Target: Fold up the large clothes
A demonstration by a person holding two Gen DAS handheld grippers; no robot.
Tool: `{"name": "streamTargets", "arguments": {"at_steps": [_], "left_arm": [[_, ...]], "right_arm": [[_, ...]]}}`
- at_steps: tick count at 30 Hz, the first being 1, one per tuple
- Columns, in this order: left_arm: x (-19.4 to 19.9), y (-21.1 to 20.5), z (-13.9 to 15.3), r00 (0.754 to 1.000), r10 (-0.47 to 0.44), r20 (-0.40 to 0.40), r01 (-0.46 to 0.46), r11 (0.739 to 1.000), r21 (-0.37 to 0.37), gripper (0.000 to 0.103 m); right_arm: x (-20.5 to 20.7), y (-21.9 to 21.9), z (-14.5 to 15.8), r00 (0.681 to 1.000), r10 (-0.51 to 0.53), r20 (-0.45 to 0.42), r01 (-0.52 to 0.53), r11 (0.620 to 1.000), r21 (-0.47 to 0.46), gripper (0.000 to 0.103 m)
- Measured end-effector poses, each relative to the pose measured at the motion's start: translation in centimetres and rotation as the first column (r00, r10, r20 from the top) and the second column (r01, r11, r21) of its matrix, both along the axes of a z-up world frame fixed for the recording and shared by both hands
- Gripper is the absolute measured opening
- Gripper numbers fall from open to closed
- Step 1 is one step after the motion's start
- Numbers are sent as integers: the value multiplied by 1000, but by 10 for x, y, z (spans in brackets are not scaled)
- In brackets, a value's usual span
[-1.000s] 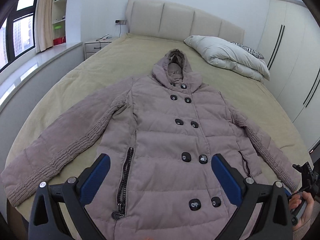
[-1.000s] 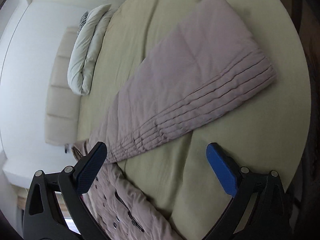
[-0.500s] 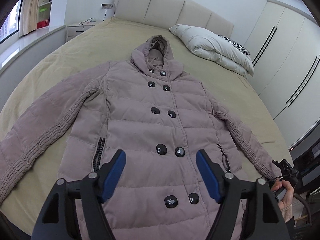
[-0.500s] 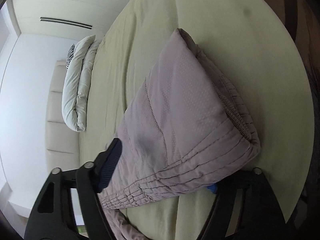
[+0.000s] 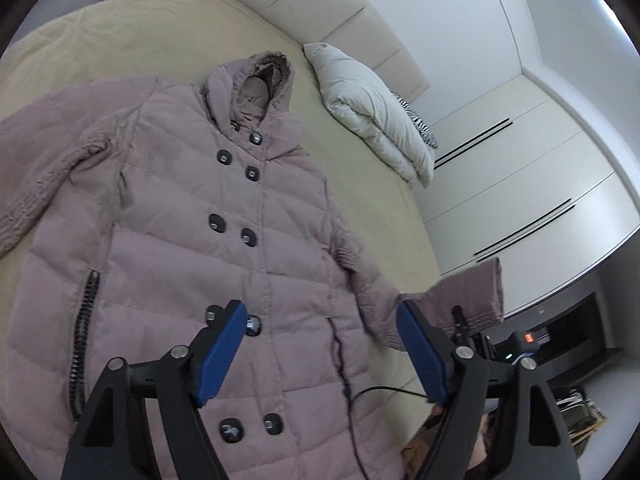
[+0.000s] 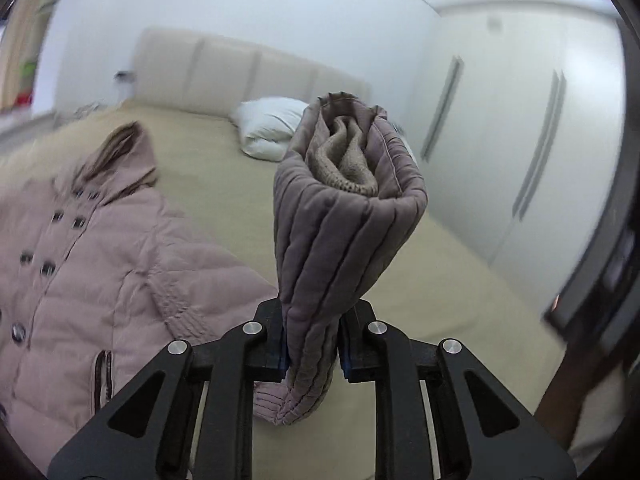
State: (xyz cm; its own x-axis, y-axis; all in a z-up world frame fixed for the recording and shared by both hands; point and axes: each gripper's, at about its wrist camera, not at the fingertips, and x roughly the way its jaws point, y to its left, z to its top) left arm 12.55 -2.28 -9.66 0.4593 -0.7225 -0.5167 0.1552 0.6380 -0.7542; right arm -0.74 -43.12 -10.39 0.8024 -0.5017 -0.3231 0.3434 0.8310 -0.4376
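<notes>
Left wrist view showed one mauve quilted coat [image 5: 192, 240] lying face up on the beige bed [image 5: 80, 48], its long axis running from the hem near the camera up to the hood [image 5: 256, 76] by the headboard [image 5: 328, 12]. I counted ten dark buttons in five pairs down its front, and two zipped pockets, one on each side. One sleeve [image 5: 36, 168] lay spread out flat on the left. The left gripper [image 5: 320, 352] hovered over the lower front, its blue pads wide apart and opening, with nothing between them. Farther right sat one folded white duvet [image 5: 376, 120] with a striped pillow tucked behind it, then the white wardrobe doors [image 5: 532, 184].

Right wrist view had the right gripper [image 6: 312, 344] closing on the other sleeve's cuff [image 6: 344, 208], pinching it between the pads; the cuff stood upright off the bed, its knitted lining showing at the top.
</notes>
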Motion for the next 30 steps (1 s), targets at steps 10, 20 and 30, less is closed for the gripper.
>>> {"name": "streamTargets", "arguments": {"at_steps": [10, 20, 30], "left_arm": [[23, -13, 8, 989, -112, -96, 79, 950, -301, 100], [37, -19, -9, 969, -173, -178, 128, 962, -241, 77], [70, -13, 2, 971, -167, -172, 126, 966, -227, 18]], "right_arm": [[-13, 145, -30, 944, 302, -136, -331, 855, -399, 16], [-58, 184, -51, 906, 355, -232, -424, 757, -497, 16], [-25, 185, -39, 889, 391, -237, -455, 808, -375, 33]]}}
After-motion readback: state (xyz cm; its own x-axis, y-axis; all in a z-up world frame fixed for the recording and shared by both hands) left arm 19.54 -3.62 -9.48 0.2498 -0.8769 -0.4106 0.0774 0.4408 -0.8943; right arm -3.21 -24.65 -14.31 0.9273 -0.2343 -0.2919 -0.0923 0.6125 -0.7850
